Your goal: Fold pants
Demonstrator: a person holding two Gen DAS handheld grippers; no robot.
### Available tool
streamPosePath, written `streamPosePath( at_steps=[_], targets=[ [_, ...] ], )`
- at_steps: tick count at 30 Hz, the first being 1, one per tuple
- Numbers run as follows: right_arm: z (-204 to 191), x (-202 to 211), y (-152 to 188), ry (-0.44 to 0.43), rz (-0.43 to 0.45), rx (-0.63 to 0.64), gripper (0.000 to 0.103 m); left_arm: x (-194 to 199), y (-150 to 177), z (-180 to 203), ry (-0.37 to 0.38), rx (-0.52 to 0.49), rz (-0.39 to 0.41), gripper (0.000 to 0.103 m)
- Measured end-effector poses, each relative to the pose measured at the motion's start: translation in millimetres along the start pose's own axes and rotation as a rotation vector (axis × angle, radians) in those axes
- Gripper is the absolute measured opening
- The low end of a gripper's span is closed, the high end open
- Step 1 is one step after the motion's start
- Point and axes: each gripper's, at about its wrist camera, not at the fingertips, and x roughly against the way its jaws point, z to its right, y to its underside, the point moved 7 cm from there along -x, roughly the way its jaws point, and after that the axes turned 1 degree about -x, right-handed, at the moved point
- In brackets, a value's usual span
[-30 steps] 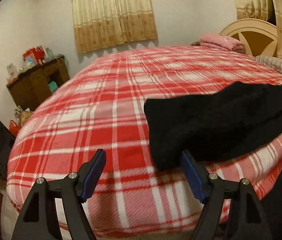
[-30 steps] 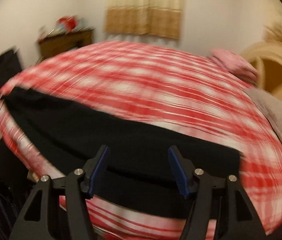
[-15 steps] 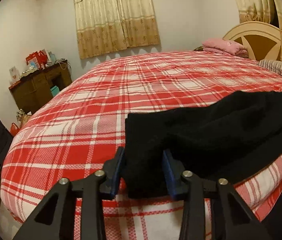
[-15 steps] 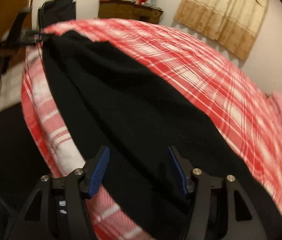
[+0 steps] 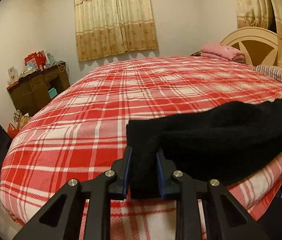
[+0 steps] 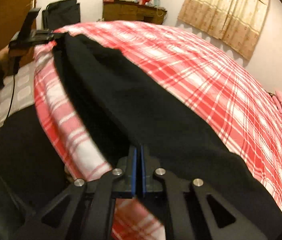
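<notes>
Black pants [image 5: 220, 136] lie stretched along the near edge of a red plaid bed. My left gripper [image 5: 143, 156] is shut on one end of the pants, with a thick fold of cloth between its blue pads. In the right wrist view the pants [image 6: 141, 104] run from my right gripper [image 6: 138, 154] away to the far left, where the left gripper [image 6: 41, 36] shows holding the other end. My right gripper's jaws are nearly together, clamped on the near edge of the cloth.
The red plaid bedspread [image 5: 131, 92] covers the whole bed. A pink folded blanket [image 5: 220, 51] and a cream headboard [image 5: 250, 42] are at the far right. A wooden dresser [image 5: 37, 88] stands by the left wall. Curtains [image 5: 115, 16] hang behind.
Both grippers were open a second ago. The left one moved in and closed on the pants' end. The right one swung round along the pants and closed on their near edge.
</notes>
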Motion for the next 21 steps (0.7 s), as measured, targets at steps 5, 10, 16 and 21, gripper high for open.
streamPosePath(
  at_steps=[5, 10, 16, 21],
  targets=[
    [-8, -27, 25, -0.013, -0.077, 0.010, 0.006, 6, 8, 3, 0.013, -0.040, -0.007, 0.024],
    [-8, -30, 24, -0.017, -0.085, 0.006, 0.007, 9, 21, -3, 0.007, -0.080, -0.056, 0.038],
    [-9, -29, 26, -0.014, -0.090, 0.011, 0.013, 23, 35, -32, -0.049, -0.026, -0.073, 0.059],
    [-14, -27, 29, -0.019, -0.088, 0.023, 0.024, 26, 49, -59, -0.183, -0.019, -0.121, 0.059]
  ],
)
